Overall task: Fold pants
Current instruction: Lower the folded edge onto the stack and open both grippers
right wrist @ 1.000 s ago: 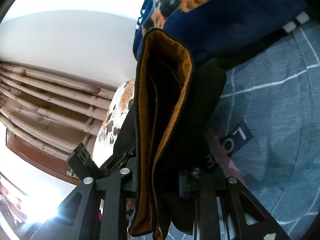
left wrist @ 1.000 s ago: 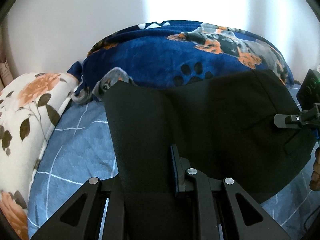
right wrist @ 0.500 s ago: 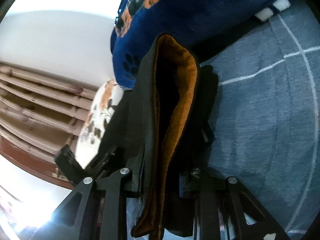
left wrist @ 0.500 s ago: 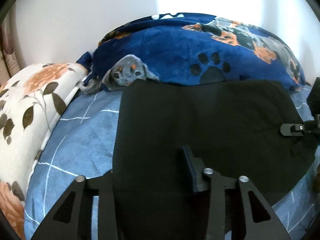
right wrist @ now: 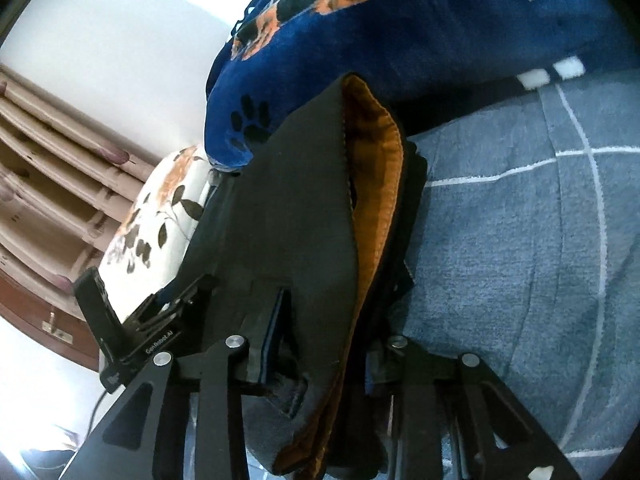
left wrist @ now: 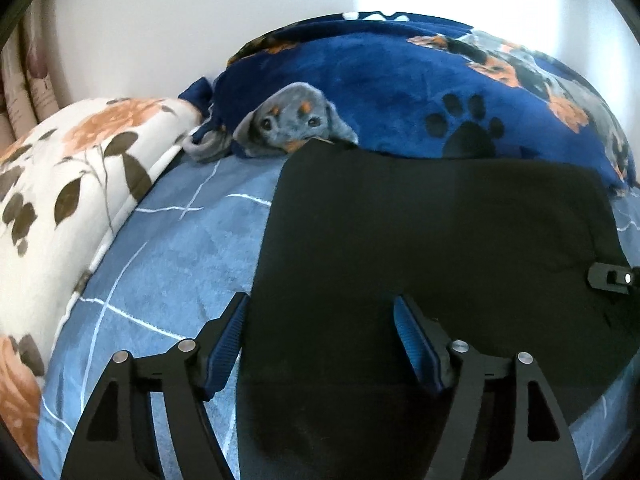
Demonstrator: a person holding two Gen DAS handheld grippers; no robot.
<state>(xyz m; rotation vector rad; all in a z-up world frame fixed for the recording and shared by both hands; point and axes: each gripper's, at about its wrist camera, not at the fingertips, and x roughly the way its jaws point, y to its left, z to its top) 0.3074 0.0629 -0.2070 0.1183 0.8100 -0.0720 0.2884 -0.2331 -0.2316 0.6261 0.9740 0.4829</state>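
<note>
Item: black pants, folded to a broad panel, lying flat on the blue checked bedsheet. Position relative to the left gripper: directly ahead of and beneath it, the near edge of the panel running under the fingers, the far edge touching the blue paw-print blanket. Long axis: across the left gripper's line, running off toward the right gripper, which shows at the panel's far right edge.

Left gripper: jaws apart, having just been opening; cloth lies between the blue pads but neither pad presses on it (a release, by the look of it).

Right gripper: jaws drawn in on the bunched end of the pants, layers with the orange lining standing up between the fingers; the fabric fills the gap, so it reads as clamped.

Governing relation: the right hand alone holds the pants, at their right end; the left is free and sits at the near-left corner. The next move likely turns on that right end being set down or carried leftward along the long axis.

Adjacent: floral quilt, left of the left gripper, well clear of the pants.
</note>
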